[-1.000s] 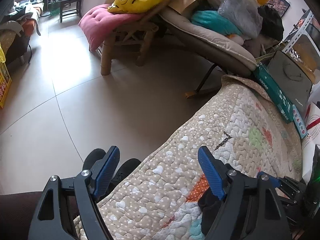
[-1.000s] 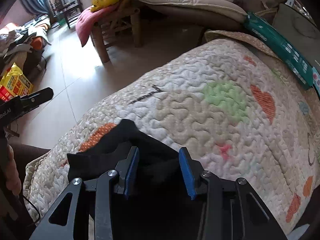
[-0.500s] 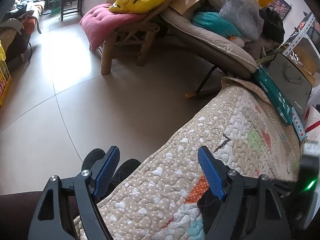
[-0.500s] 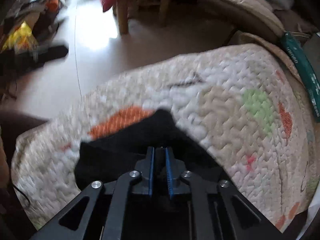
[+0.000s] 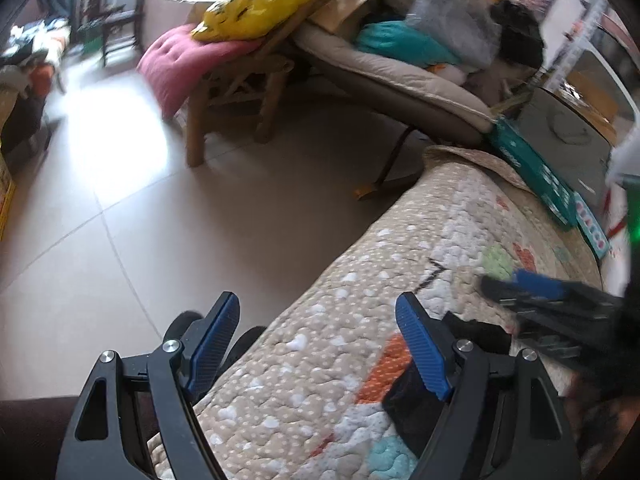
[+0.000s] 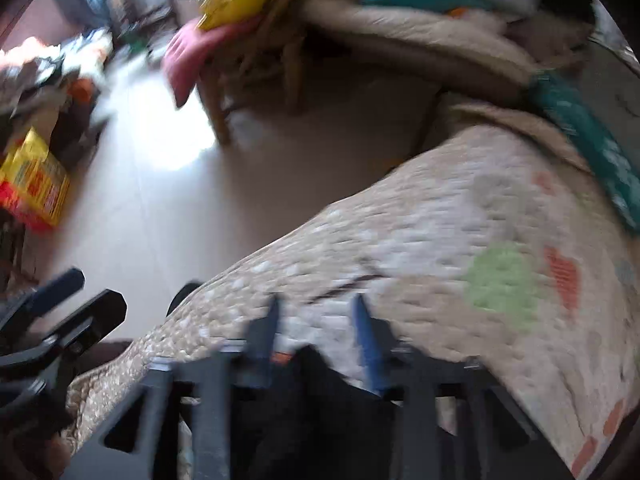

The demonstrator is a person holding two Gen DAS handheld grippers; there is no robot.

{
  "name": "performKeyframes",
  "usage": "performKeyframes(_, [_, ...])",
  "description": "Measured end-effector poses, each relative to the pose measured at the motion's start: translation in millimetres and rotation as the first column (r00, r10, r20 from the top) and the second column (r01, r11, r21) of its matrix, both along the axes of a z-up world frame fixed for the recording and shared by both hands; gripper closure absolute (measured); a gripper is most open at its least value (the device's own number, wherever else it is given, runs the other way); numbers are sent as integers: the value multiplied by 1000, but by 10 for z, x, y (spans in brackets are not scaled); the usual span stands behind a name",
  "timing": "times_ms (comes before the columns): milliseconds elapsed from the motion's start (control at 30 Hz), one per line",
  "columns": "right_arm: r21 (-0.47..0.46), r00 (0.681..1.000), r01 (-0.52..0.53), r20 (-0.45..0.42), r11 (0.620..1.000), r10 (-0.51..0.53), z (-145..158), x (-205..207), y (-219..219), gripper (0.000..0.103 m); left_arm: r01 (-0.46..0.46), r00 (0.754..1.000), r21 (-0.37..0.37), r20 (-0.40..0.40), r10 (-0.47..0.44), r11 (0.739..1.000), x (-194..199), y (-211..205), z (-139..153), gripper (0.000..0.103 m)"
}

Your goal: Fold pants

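Quilt (image 5: 320,360) beneath both downward-tilted grippers

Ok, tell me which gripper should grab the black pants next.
Probably right: the right gripper, jaws just reopened and empty, sits directly over the black pants. The left gripper is open over bare quilt, beside them.

Black pants (image 5: 416,412) on a beige quilt (image 5: 320,360) — white dots and hearts, orange, green and teal patches. Blue ribbed pads on the black left hand-held gripper (image 5: 318,346); same blue and black on the right hand-held gripper (image 6: 316,336). Pale grey floor tiles (image 5: 120,240). Yellow cushion (image 5: 260,4) with black marks over a pink cushion (image 5: 172,68) — teal box (image 5: 532,168) beside the quilt.
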State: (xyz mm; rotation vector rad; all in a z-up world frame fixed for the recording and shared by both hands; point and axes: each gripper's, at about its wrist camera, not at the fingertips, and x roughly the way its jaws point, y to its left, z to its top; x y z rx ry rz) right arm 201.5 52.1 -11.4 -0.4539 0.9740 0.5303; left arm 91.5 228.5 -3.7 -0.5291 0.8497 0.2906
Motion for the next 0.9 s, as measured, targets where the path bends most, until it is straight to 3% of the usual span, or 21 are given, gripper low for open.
performKeyframes(100, [-11, 989, 139, 42, 990, -139, 188, -61, -610, 40, 110, 993, 27, 36, -111, 994, 171, -298, 1, 23])
performKeyframes(200, [7, 972, 235, 30, 972, -235, 195, -199, -1117, 40, 259, 965, 4, 45, -259, 966, 398, -653, -104, 23])
performKeyframes(300, [21, 952, 306, -12, 952, -306, 48, -335, -1491, 40, 331, 943, 29, -26, -330, 943, 498, -929, -249, 23])
performKeyframes(400, [29, 920, 388, -67, 921, -386, -166, -346, -1793, 40, 322, 944, 163, -139, -301, 933, 478, -1058, -407, 23])
performKeyframes(467, [-10, 899, 434, -68, 901, -434, -335, -297, -2001, 42, 316, 941, 191, -187, -281, 929, 475, -1007, -472, 9])
performKeyframes(533, [-77, 877, 475, -47, 877, -479, -445, -244, -2201, 44, 259, 955, 189, -200, -221, 947, 465, -864, -487, 8])
performKeyframes(633, [-56, 830, 553, -49, 831, -555, -426, -219, -2581, 44, 233, 954, 124, -220, -202, 964, 447, -740, -528, 5])
performKeyframes(800, [19, 702, 711, 38, 703, -712, -39, -229, -3217, 43, 223, 961, 130, -196, -196, 966, 424, -764, -516, 5])
performKeyframes(900, [60, 695, 718, -5, 693, -719, 55, -168, -3373, 46, 226, 960, 106, -195, -202, 968, 438, -754, -533, 6])
